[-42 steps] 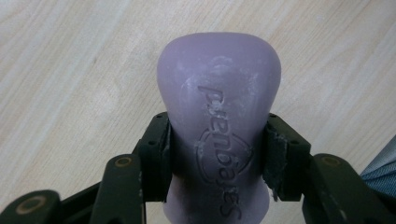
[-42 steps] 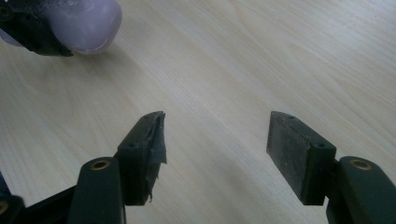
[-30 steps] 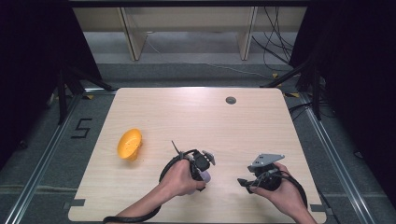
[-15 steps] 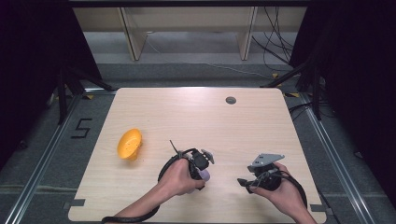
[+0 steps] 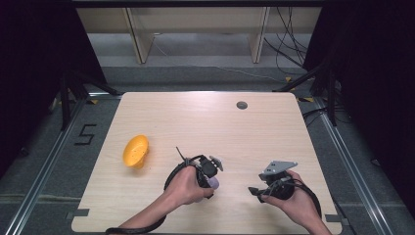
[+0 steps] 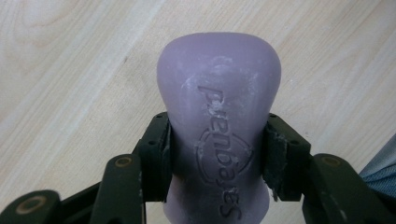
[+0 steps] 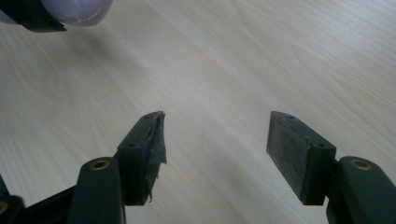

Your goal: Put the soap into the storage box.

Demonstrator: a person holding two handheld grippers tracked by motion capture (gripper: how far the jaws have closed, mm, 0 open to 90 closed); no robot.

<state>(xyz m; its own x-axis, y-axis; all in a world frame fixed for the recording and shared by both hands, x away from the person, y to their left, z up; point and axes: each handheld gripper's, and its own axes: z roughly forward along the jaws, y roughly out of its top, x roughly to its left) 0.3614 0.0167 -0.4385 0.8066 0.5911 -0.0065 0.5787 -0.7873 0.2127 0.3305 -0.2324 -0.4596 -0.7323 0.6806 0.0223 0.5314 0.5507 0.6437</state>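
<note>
Left gripper (image 6: pixel 215 154) is clamped on a purple bottle (image 6: pixel 219 126), its pads pressing the bottle's narrow waist, and holds it over the table (image 5: pixel 205 122) near the front edge, about midway along it. Right gripper (image 7: pixel 215 149) hovers over bare wood nearer the front right corner, jaws spread with nothing between them. An orange bowl (image 5: pixel 135 151) lies tipped near the left edge.
</note>
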